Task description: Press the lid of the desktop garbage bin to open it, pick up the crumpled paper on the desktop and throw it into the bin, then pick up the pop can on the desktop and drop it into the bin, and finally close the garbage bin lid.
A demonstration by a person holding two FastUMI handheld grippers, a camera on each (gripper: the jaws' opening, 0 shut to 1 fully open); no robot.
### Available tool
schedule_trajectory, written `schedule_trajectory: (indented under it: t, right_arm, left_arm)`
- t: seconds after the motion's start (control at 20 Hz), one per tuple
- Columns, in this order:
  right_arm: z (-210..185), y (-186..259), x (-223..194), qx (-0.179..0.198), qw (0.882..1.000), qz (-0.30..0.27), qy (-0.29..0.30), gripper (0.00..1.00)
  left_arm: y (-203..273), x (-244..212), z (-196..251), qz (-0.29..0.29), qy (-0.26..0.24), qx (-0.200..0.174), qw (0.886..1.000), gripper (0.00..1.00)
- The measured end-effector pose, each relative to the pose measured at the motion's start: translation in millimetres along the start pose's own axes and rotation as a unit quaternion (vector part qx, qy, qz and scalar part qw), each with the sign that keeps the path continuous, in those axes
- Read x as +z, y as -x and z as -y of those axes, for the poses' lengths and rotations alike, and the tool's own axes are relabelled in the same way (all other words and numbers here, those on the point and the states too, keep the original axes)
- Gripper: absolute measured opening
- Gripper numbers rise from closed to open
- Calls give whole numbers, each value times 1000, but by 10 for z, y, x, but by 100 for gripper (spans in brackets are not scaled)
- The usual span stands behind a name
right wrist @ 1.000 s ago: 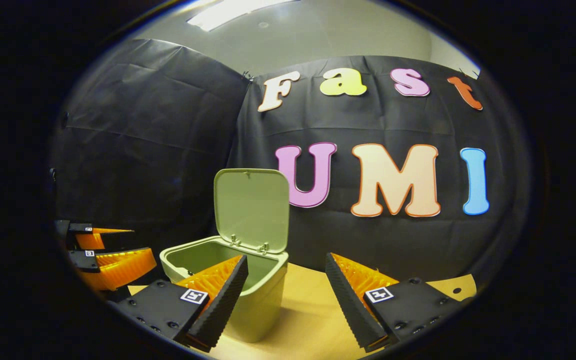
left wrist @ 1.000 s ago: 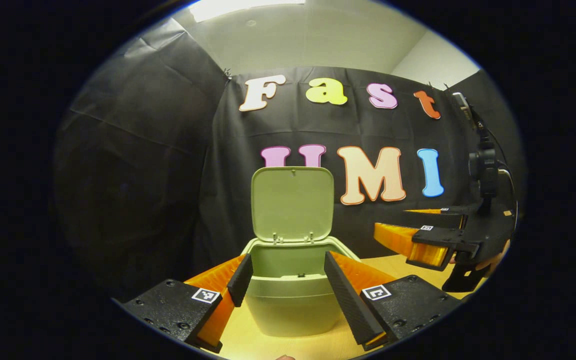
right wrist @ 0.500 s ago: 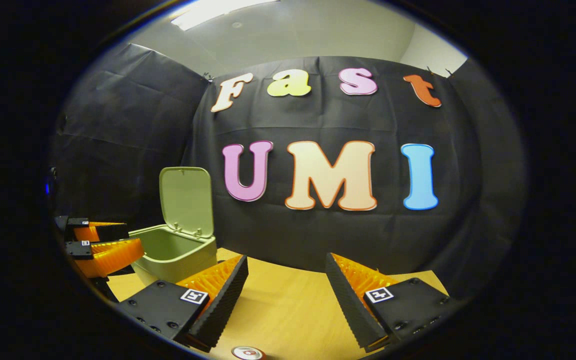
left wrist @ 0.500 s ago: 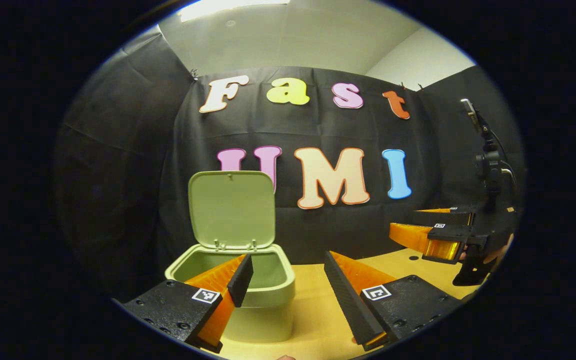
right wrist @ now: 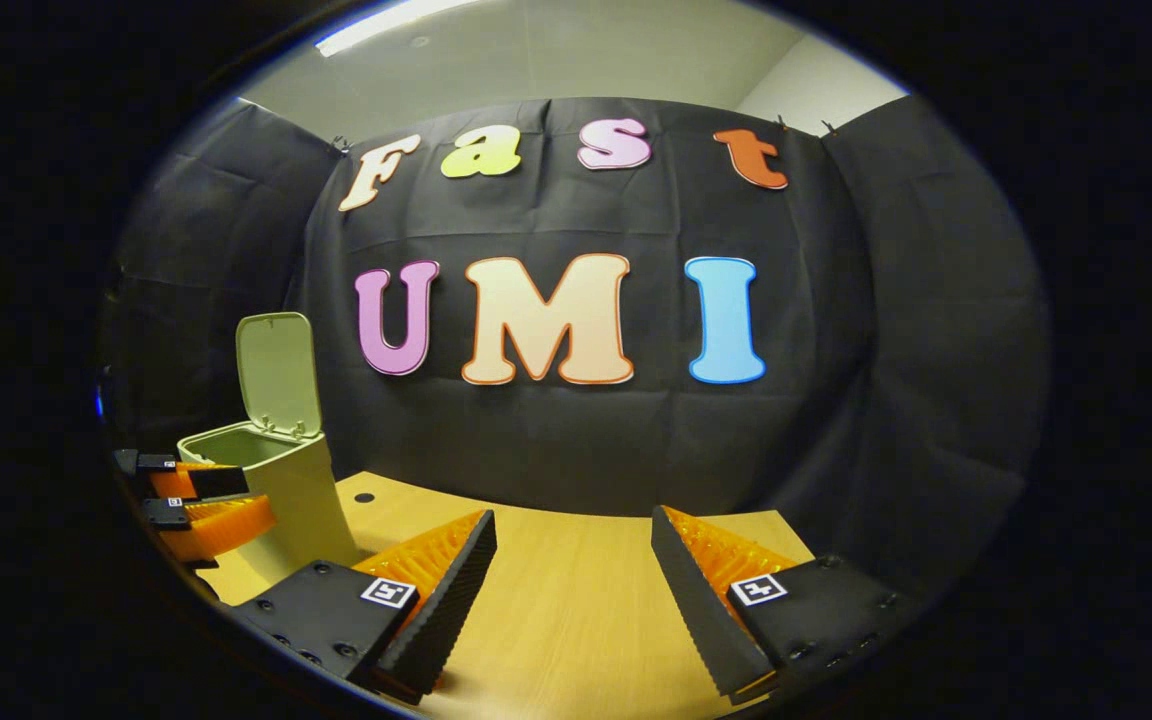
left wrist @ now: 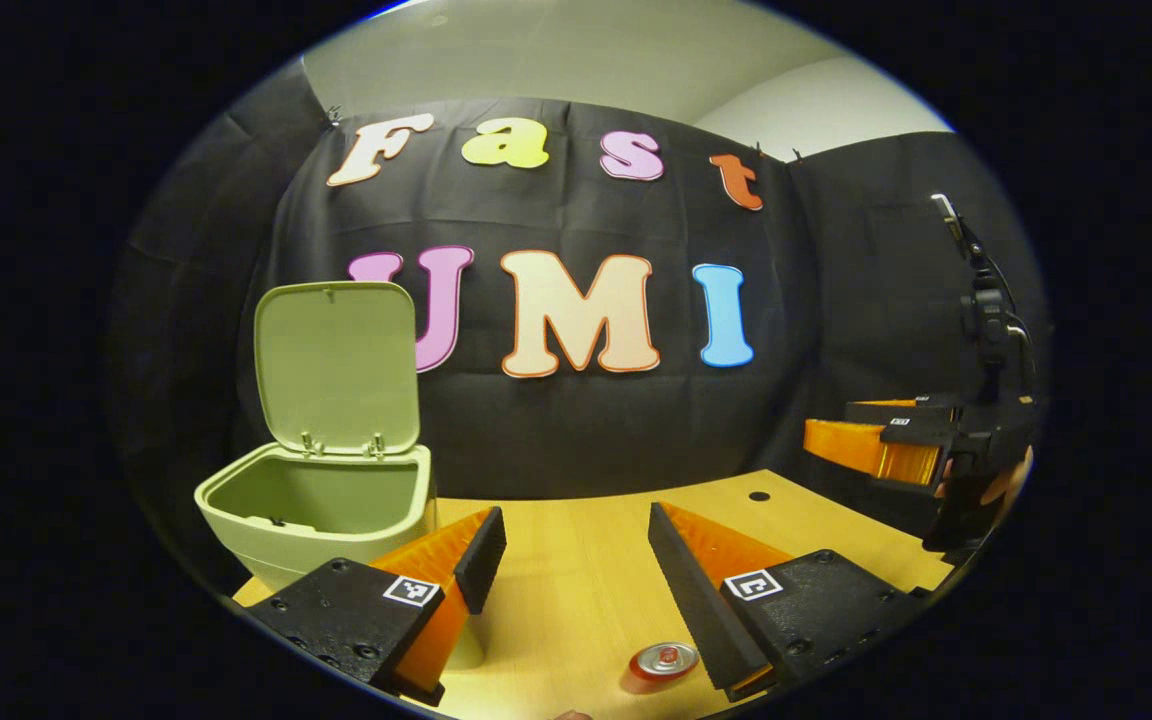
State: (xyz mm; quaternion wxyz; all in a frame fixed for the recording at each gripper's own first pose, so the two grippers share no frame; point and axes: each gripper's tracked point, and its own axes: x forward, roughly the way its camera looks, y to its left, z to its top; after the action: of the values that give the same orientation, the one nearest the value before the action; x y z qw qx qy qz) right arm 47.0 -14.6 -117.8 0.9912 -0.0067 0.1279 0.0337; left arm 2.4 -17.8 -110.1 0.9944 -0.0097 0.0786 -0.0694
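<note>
In the left gripper view, the left gripper [left wrist: 576, 570] sits at the bottom middle of the frame. Its two fingers are spread wide and hold nothing. The wooden counter [left wrist: 576, 520] shows between them. The green garbage bin [left wrist: 321, 500] stands on the counter at the lower left of the frame. Its lid [left wrist: 336, 365] is up and stands tall behind the open top. The left finger of the gripper covers the bin's lower right corner in the picture. The pop can [left wrist: 664, 660] stands on the counter at the bottom of the frame, just beside the inner edge of the right finger. You see its round silver top and a bit of red side. The right gripper [left wrist: 876, 450] is at the far right of the frame, above the counter's edge. A bit of a hand [left wrist: 1001, 485] holds it from behind. I cannot tell from here how wide it is.

In the right gripper view, the right gripper [right wrist: 571, 590] is at the bottom middle. Its fingers are wide apart and hold nothing, with bare counter [right wrist: 576, 600] between them. The garbage bin [right wrist: 286, 490] stands at the left of the frame with its lid [right wrist: 279, 375] up. The left gripper [right wrist: 201, 500] shows at the far left edge, in front of the bin's lower side.
</note>
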Motion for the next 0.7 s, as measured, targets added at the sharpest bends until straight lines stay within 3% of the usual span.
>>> schedule_trajectory:
  t: [0.3, 0.7]
  right_arm:
    - [287, 161, -209, -17, 1000, -24, 7, 98]
    - [533, 342, -556, -28, 997, -69, 14, 98]
  left_arm:
    - [-40, -511, 363, -56, 8, -30, 998, 88]
    - [-40, -1384, 697, -151, 28, -51, 987, 88]
